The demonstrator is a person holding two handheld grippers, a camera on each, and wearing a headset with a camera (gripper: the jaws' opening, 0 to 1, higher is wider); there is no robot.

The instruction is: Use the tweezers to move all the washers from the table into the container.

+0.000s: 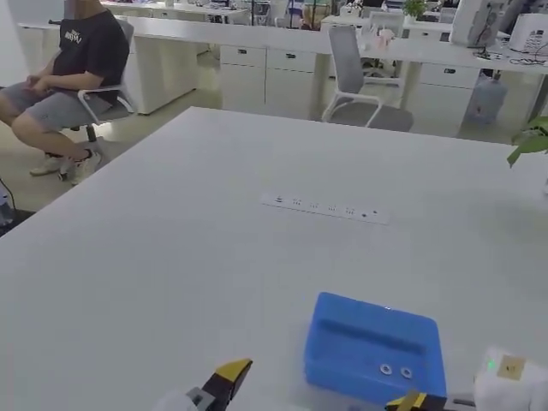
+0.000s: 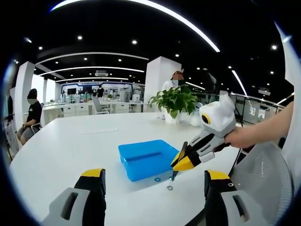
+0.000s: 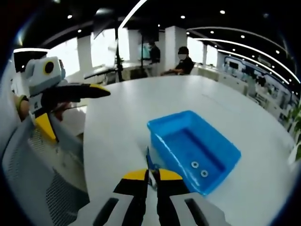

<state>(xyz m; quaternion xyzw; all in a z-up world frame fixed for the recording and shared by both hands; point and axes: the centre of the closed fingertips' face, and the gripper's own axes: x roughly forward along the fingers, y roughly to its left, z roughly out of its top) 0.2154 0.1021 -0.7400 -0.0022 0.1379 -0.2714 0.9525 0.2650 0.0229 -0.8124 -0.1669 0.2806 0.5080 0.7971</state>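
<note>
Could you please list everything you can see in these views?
table: one, white, under everything
container: one, blue, on the table
washers in the container: two, silvery, on its floor
washers on the table: two, silvery, beside the container
tweezers: one, dark, in the right tool
power strip: one, white, mid-table
plant: one, green, far table edge
seated person: one, dark shirt, beyond the table
left tool: one, yellow-tipped, open, empty
right tool: one, yellow-tipped, shut on the tweezers

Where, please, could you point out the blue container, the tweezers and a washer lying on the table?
blue container (image 1: pixel 347 342): head view, bare inner floor.
tweezers (image 3: pixel 149 164): right gripper view, blue shaft ahead of the jaws.
washer (image 2: pixel 170 188): left gripper view, ring of the nearer loose one.
</note>
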